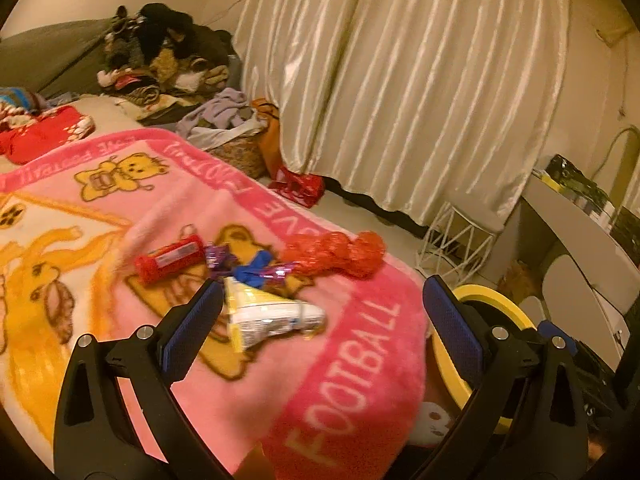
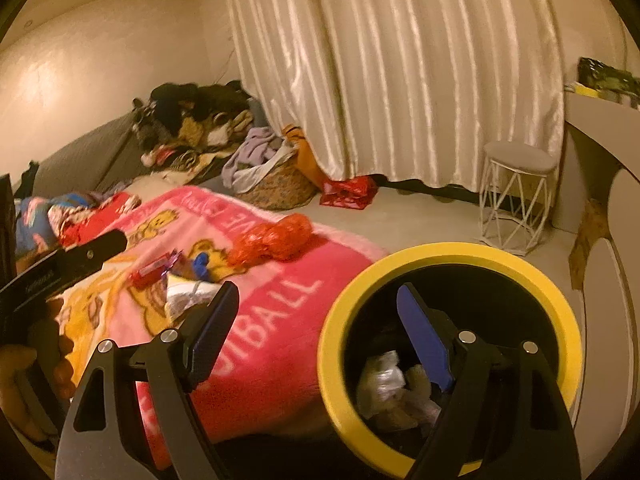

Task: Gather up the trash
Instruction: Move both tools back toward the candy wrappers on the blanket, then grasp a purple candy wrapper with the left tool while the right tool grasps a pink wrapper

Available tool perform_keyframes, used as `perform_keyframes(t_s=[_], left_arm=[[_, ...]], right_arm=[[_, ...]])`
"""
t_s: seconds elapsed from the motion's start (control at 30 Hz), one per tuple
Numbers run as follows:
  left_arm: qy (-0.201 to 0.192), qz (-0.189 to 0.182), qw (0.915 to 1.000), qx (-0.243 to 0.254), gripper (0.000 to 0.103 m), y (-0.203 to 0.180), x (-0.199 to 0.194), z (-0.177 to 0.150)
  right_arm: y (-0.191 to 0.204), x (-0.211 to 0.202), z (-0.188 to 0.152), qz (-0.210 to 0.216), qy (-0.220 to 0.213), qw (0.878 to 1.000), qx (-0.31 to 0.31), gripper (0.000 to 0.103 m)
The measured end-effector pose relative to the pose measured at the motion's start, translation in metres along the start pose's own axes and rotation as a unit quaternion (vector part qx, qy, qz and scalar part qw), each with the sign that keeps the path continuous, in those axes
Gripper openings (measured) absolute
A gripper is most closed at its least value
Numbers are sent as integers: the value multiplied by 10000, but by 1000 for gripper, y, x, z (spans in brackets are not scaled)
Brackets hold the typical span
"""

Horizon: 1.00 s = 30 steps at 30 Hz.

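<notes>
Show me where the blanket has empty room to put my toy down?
The pink blanket is bare around the FOOTBALL lettering, between the white-and-yellow wrapper and the yellow-rimmed bin. It's crowded further back, where the red wrapper, blue scrap and crumpled red bag cluster.

warm yellowish indoor light over everything. straight ahead of both grippers hangs a big shiny cream curtain [image 2: 400, 72] reaching almost to the pale floor [image 2: 420, 216]. ahead and to the left there's a plain cream wall [image 2: 80, 80] and a grey sofa [image 1: 44, 56] piled with clothes [image 2: 200, 120]. a woven laundry basket [image 2: 276, 188] sits at the curtain's foot, a red bag [image 2: 348, 190] just beside it. off to the right stands a white wire-frame stool [image 2: 516, 200], and further right a white curved desk [image 1: 580, 240].
</notes>
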State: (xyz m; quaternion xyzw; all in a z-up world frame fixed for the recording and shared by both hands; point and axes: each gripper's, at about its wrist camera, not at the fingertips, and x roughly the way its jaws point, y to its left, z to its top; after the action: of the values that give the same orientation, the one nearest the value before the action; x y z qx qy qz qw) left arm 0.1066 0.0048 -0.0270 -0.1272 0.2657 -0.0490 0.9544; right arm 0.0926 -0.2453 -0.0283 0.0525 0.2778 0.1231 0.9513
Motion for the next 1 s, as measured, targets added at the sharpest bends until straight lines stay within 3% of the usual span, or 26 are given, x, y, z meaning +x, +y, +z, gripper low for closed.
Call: perform_keyframes(t_s=[0.37, 0.57, 0.83, 1.0], left_arm=[[-21, 502, 9981, -354, 92, 56, -2, 6], [156, 780, 9956, -504, 91, 86, 5, 6], [579, 635, 9947, -563, 45, 110, 30, 7], [903, 461, 9937, -486, 28, 112, 52, 7]], right_arm=[[50, 27, 4, 403, 204, 9981, -414, 79], [72, 43, 8, 554, 270, 9964, -580, 79], [99, 66, 20, 820, 333, 9933, -743, 79], [114, 85, 27, 1089, 419, 9907, -703, 78]])
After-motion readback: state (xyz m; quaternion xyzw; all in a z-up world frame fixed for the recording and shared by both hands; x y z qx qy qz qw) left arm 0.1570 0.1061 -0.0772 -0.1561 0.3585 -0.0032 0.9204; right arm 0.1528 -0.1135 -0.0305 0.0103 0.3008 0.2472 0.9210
